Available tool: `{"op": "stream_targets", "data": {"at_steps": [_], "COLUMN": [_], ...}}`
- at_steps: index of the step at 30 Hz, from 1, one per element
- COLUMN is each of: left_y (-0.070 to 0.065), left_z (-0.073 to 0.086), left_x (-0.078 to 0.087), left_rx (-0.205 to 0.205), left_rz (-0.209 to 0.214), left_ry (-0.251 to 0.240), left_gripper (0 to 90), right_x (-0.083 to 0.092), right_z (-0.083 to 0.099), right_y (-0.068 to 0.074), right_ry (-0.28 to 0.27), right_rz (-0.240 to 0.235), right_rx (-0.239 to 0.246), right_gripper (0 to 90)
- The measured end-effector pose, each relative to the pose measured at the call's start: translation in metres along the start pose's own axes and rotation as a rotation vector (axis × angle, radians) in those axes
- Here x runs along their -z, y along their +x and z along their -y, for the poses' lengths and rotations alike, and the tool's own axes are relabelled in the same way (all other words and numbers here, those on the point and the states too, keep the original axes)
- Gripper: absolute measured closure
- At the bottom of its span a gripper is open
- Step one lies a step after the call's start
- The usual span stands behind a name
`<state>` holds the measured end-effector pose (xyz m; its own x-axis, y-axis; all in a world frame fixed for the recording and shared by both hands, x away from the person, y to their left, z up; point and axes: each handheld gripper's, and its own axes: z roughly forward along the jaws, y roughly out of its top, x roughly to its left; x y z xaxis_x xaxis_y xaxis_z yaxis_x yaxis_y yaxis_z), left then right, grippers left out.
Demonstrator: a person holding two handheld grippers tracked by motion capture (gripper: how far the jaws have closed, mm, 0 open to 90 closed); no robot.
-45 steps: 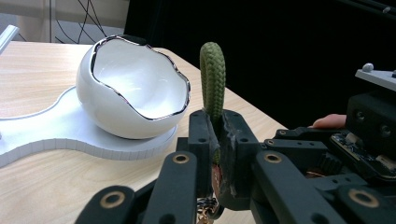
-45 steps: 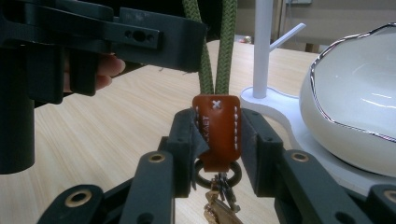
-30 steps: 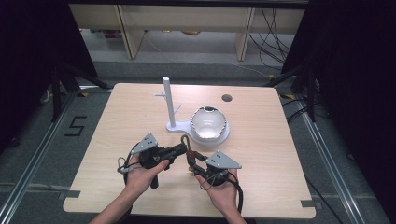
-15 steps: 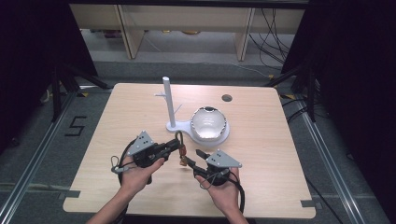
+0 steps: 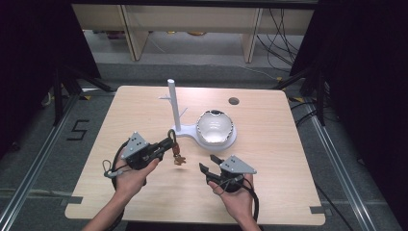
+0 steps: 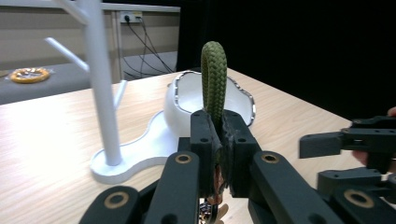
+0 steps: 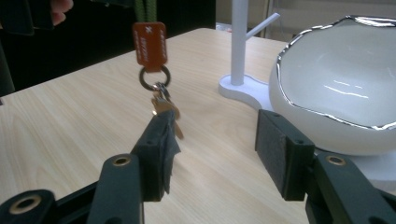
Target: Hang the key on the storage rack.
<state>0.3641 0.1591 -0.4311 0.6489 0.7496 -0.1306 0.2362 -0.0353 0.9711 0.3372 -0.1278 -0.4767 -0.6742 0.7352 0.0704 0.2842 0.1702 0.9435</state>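
From the high view, a pale wooden table [image 5: 144,192] with rounded corners and a small round hole [image 5: 234,101] near its far edge stands on a grey floor, with shelving and trailing cables behind it and darkness to either side. A white stand [image 5: 174,108], an upright post with short side pegs, rises from a white base that also carries a white bowl [image 5: 214,127] with a silvery rim. The person's left hand [image 5: 130,175] reaches in from the bottom edge and holds the left gripper [image 5: 169,141] raised and pointing toward the post's base, with a keychain [image 5: 177,153] hanging from its tip above the table. The right hand [image 5: 235,199] holds the right gripper [image 5: 208,162] low, near the front of the bowl, its jaws pointing toward the keychain but apart from it. In the left gripper view, the jaws are closed tight on a green braided cord loop [image 6: 214,79], which stands up above them; the post and bowl lie beyond, and the right gripper shows at the right edge. In the right gripper view, its two jaws are spread wide with nothing between them; an orange tag [image 7: 149,44], a dark ring [image 7: 154,77] and a brass key [image 7: 164,108] hang ahead of the left jaw, details hard to make out from above, with the bowl close on the right.
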Motion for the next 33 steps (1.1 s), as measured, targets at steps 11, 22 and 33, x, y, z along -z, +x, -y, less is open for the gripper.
{"op": "stream_targets", "data": {"at_steps": [11,22,33], "left_y": [0.017,0.028,0.041], "left_z": [-0.002,-0.007,-0.016], "left_x": [0.012,0.014,0.008], "left_rx": [-0.026,-0.049,-0.061], "left_rz": [-0.091,-0.175,-0.250], "left_ry": [0.004,0.004,0.009], "left_gripper": [83.6,83.6,83.6], "right_x": [0.013,0.019,0.018], "right_z": [0.010,0.018,0.021], "right_y": [-0.008,-0.013,-0.012], "right_ry": [0.031,0.030,0.014], "right_rz": [0.038,0.058,0.047], "right_rx": [-0.024,-0.028,-0.047], "right_gripper": [47.5,46.6,46.3]}}
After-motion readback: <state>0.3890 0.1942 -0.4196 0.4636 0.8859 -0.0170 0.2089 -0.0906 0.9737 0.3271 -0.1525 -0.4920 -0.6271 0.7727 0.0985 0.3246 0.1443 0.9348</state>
